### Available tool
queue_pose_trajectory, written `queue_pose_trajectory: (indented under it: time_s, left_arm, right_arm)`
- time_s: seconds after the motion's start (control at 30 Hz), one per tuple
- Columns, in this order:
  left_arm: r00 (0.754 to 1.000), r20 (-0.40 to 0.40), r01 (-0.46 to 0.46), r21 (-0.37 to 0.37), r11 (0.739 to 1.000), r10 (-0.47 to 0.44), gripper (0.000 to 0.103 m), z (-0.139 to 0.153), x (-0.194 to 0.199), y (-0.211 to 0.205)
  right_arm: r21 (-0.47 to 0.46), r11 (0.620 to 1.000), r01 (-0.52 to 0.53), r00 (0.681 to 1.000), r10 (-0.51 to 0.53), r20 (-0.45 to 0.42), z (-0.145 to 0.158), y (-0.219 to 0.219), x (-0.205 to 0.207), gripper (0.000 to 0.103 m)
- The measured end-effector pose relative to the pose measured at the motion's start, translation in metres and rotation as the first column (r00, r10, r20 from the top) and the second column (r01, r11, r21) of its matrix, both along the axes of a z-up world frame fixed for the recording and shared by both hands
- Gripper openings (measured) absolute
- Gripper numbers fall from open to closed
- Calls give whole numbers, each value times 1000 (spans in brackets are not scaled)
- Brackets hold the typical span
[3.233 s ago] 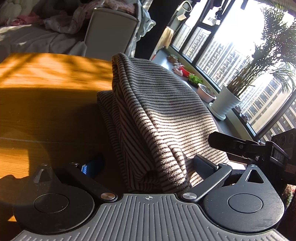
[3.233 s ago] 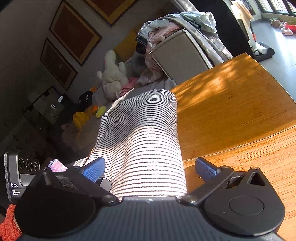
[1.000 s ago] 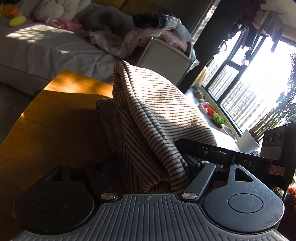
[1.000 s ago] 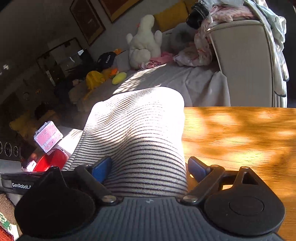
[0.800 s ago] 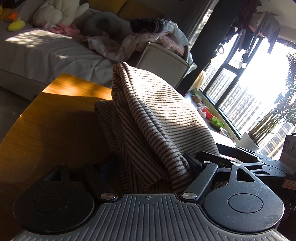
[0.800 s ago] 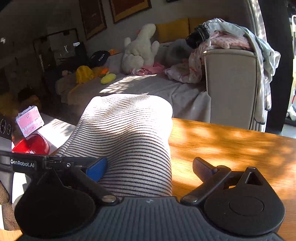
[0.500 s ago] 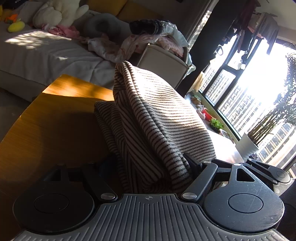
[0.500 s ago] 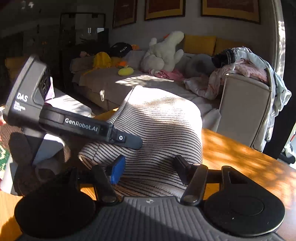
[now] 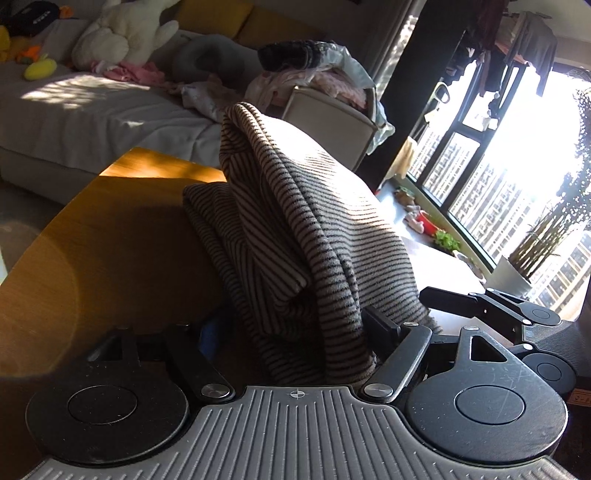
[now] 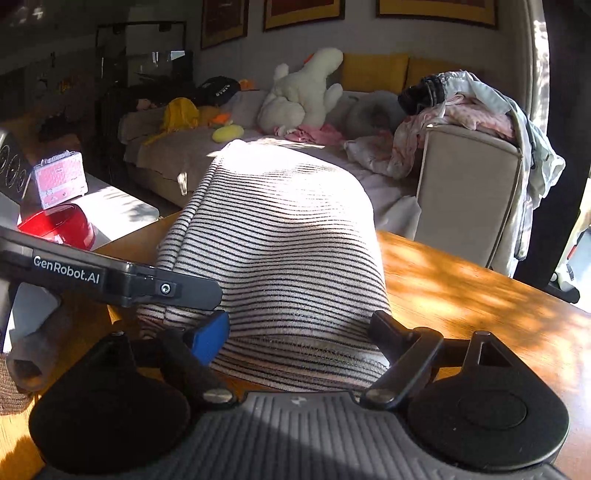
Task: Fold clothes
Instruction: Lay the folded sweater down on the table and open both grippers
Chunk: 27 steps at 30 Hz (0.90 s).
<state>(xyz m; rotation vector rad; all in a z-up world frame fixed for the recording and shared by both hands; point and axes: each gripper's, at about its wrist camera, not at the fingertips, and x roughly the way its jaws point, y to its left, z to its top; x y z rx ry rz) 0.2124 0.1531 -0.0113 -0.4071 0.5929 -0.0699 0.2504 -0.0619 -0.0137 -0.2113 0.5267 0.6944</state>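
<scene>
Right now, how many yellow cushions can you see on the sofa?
2. One yellow cushion leans on the sofa backrest behind the white plush toy; the other is beside it, toward the clothes pile. More may be hidden.

Harsh window (image 9: 517,155) glare, deep shadows

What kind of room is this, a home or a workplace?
Most likely a home living room in a high-rise flat. A sofa holds a white plush toy, framed pictures hang above it, and tall windows look out on apartment towers. The striped garment lies on a wooden table.
</scene>
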Motion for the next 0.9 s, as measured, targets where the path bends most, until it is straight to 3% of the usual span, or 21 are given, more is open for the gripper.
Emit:
queue_pose_trajectory:
  time_s: [0.17,0.33,0.43,0.6,0.63,0.67,0.8,0.9]
  left_arm:
    - [993,118,-15,45,999,9,78,41,-10,-1]
    - [983,169,56,82,995,-70,78,78,40,-7]
    - [989,126,67,110,992,-81,74,68,80,-6]
    - [995,51,78,53,996,-81,66,38,107,20]
    - [995,50,83,47,995,-85,66,35,108,24]
    - [995,53,84,48,995,-86,66,33,108,26]
    - [994,49,99,7,995,-99,66,27,111,35]
    - [993,40,109,-6,994,-109,66,25,113,35]
  right_arm:
    - [94,992,89,996,-90,2,3,-24,-5,88]
    - [122,983,140,990,-141,-2,6,-35,8,87]
    - [216,965,146,987,-126,-101,7,-40,34,89]
    - [295,949,111,963,-30,-267,-2,-33,74,94]
    - [307,947,91,960,-2,-278,-3,-30,76,77]
    - [320,945,65,967,19,-254,4,-25,72,68]
    - [403,915,-14,987,78,-142,36,-26,60,55]
    - [274,961,34,988,9,-155,27,-16,66,54]
